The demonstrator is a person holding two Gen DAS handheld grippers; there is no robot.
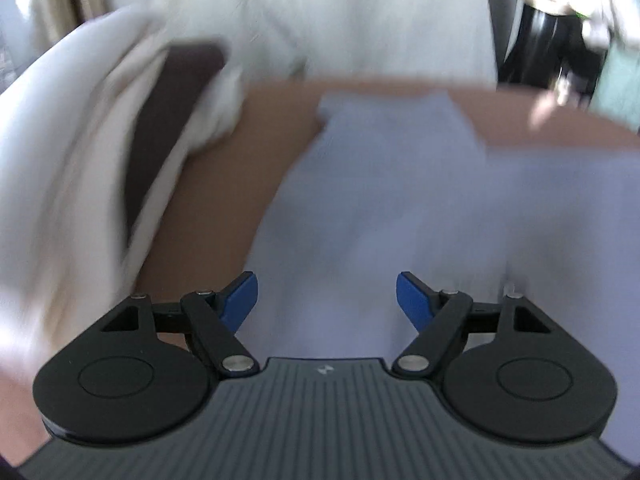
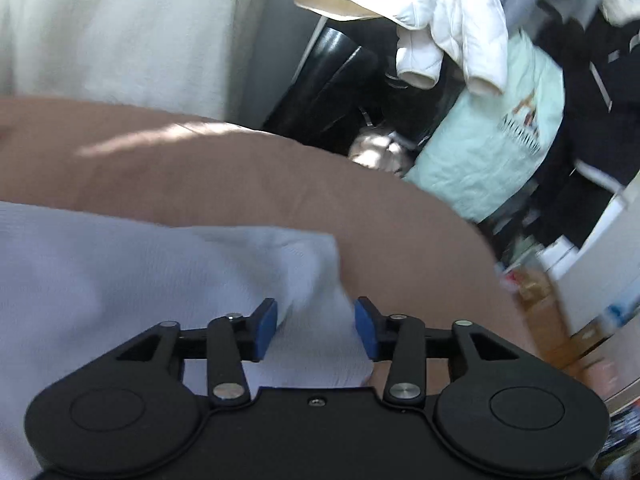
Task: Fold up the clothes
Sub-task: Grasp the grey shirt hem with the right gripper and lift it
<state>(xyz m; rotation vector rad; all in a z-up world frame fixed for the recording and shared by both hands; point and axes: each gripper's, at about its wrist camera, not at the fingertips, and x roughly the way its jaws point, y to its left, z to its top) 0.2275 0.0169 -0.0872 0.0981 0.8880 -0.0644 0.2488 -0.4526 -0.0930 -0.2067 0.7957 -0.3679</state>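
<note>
A pale lavender garment (image 1: 380, 200) lies spread on a brown surface (image 1: 212, 200). In the left wrist view my left gripper (image 1: 327, 298) hovers over the near part of the garment, jaws wide open with nothing pinched. In the right wrist view a corner of the same garment (image 2: 140, 272) lies between the blue pads of my right gripper (image 2: 316, 324). Those jaws stand partly apart and the pads do not press on the cloth. The left wrist view is blurred.
A cream cloth (image 1: 60, 180) with a dark brown patch (image 1: 160, 120) lies heaped at the left of the brown surface (image 2: 240, 176). White fabric (image 2: 120, 28) hangs behind. Beyond the right edge sits a pile with a white padded jacket (image 2: 452, 12), a mint garment (image 2: 492, 136) and black items (image 2: 332, 80).
</note>
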